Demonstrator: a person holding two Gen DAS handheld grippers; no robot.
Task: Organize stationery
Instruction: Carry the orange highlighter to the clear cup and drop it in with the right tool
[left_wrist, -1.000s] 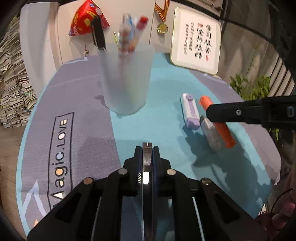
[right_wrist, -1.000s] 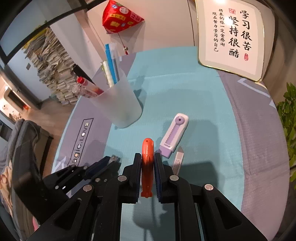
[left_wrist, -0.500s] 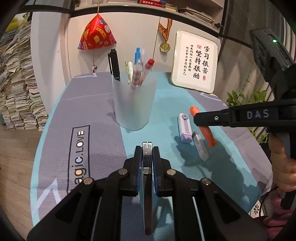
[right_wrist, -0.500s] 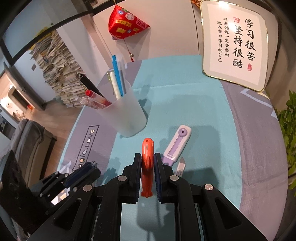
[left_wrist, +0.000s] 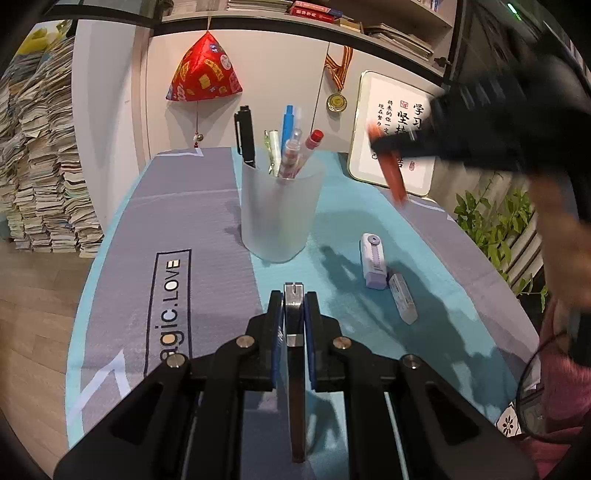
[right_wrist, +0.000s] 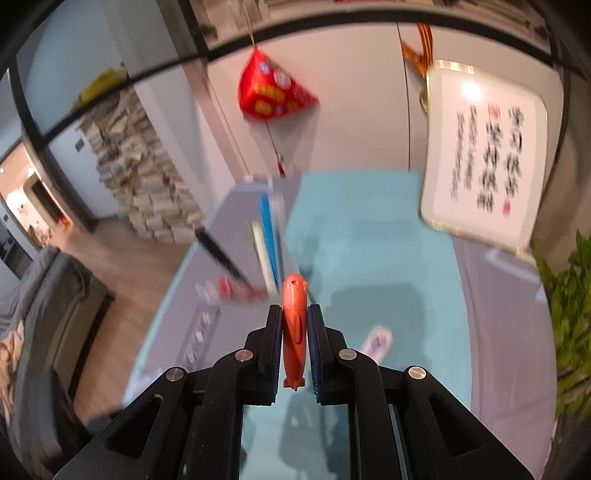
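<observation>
A frosted pen cup with several pens stands mid-table. My right gripper is shut on an orange utility knife; it is lifted high to the right of the cup, blurred, and shows in the left wrist view. My left gripper is shut on a thin metal ruler-like strip, held low over the mat in front of the cup. A purple-white correction tape and a grey eraser lie on the teal mat to the right.
A framed calligraphy board leans at the back right. A red pyramid ornament and a medal hang on the wall. Paper stacks stand left of the table, a plant right.
My right gripper has lifted the orange knife off the mat, up and toward the cup's far right. My left gripper has drawn back slightly, still holding the strip.
</observation>
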